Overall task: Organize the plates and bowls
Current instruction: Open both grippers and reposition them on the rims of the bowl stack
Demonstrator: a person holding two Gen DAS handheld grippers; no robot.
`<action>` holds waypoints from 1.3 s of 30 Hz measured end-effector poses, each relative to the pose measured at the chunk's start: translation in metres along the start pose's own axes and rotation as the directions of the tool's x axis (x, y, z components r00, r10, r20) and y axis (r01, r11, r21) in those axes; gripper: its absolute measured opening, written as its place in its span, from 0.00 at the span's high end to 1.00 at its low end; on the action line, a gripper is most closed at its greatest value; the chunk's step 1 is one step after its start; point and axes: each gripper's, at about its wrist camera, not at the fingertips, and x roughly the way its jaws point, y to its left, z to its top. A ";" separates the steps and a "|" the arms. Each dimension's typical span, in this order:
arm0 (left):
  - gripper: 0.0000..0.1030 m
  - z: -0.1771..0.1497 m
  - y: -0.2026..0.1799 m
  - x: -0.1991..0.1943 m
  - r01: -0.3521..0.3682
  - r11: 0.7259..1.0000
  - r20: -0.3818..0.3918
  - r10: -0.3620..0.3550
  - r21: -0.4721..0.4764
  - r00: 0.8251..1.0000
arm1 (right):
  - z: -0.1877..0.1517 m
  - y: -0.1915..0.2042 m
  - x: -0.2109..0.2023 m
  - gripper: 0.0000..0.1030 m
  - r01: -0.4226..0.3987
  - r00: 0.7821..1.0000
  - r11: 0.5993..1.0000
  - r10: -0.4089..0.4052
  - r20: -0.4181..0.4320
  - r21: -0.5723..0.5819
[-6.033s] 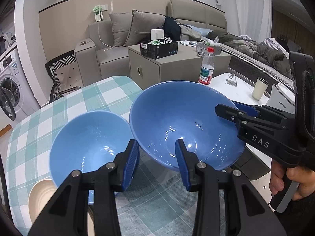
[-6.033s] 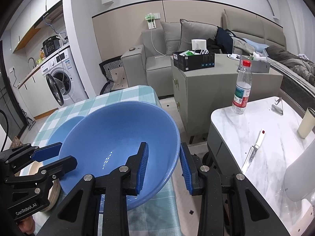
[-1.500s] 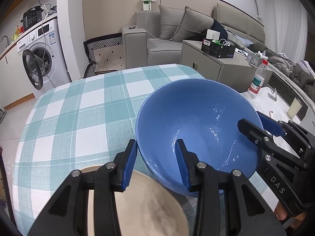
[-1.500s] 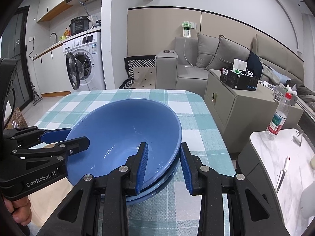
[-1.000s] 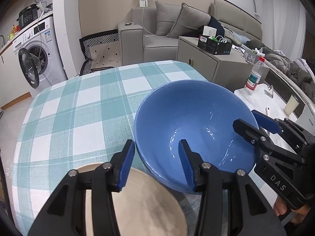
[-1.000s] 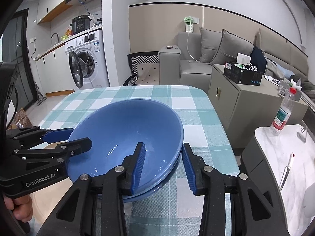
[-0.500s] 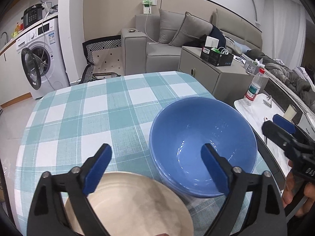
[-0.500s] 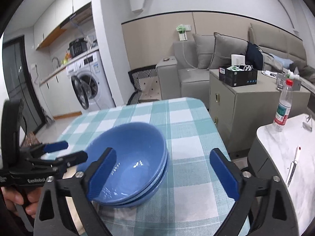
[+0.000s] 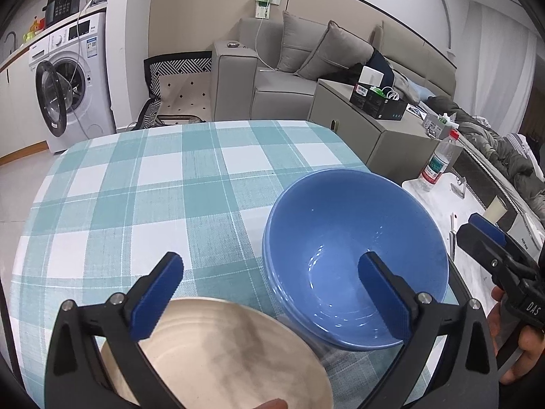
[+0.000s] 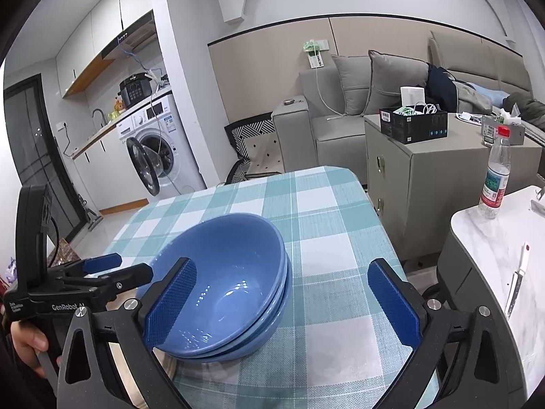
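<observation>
Left wrist cam: close above desk [image 9: 143,184], tilted down, facing sofa [image 9: 282,78] at 12 o'clock. Right wrist cam: close, tilted down, same heading. Shared: blue bowls [image 9: 354,255] [image 10: 224,286], desk, sofa, washing machine [image 10: 153,150].

Grey sofa [image 10: 344,109] beside a white washing machine [image 10: 160,150], beige wall panels

Both grippers [image 9: 269,289] [image 10: 282,303] wide apart, empty

Bright ceiling light, sharp, fisheye-warped edges
</observation>
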 end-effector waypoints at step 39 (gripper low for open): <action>0.57 -0.012 -0.005 0.032 0.070 0.998 -0.128 -0.070 -0.008 0.989 | -0.022 0.008 0.043 0.36 -0.071 0.980 0.997 0.076 -0.186 0.032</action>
